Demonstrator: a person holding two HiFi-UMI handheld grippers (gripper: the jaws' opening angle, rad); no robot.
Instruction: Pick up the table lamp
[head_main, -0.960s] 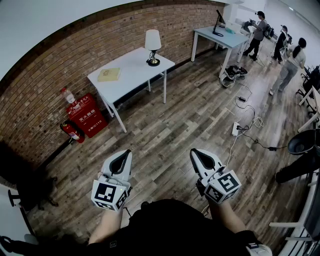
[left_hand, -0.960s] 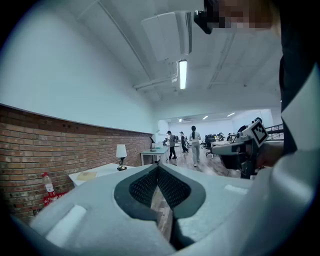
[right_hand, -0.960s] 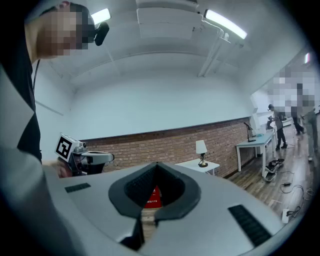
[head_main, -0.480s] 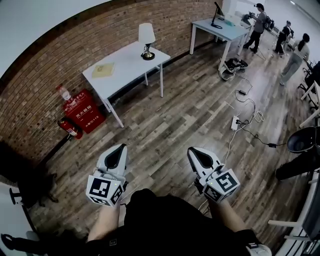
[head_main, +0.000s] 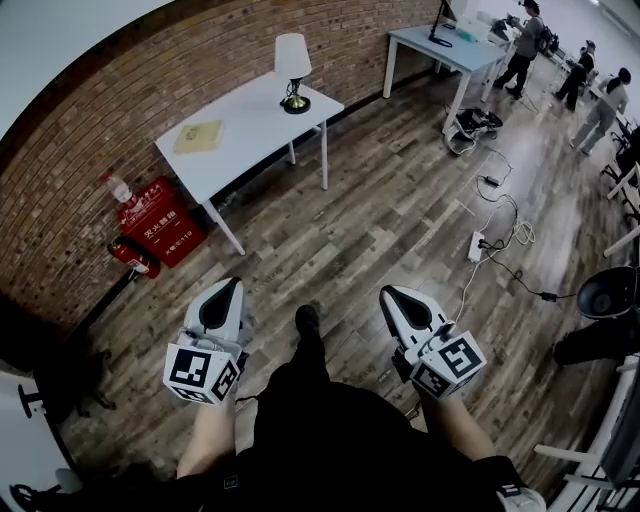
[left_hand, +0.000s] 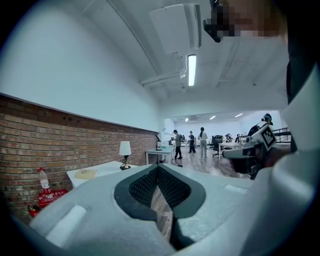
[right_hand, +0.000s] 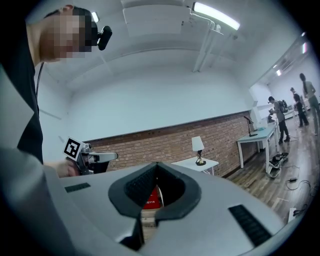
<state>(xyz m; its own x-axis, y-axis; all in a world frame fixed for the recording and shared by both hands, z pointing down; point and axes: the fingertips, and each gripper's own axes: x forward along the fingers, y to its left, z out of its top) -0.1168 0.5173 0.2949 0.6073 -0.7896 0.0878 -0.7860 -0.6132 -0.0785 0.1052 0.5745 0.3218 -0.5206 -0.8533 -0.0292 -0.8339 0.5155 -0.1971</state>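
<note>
- Left tongs (head_main: 222, 295): pressed together, nothing between, held level above the wood floor (head_main: 380, 210).
- Right tongs (head_main: 398, 300): pressed together too, empty, level, beside the left pair with a shoe (head_main: 307, 320) between them.
- Table lamp (head_main: 292, 68): upright at the far right end of the white worktop (head_main: 250, 125), white shade, dark base, well apart from both tongs.
- Tan folder (head_main: 200, 137): flat on the same worktop, left of the lamp, not touching it.
- Worktop against the brick wall (head_main: 90, 150); red box (head_main: 160, 222) and fire extinguisher (head_main: 130, 255) on the floor to its left.
- Power strip (head_main: 477, 246) with cables on the floor at right.
- Second worktop (head_main: 440, 50) farther back, people (head_main: 525, 45) standing near it.
</note>
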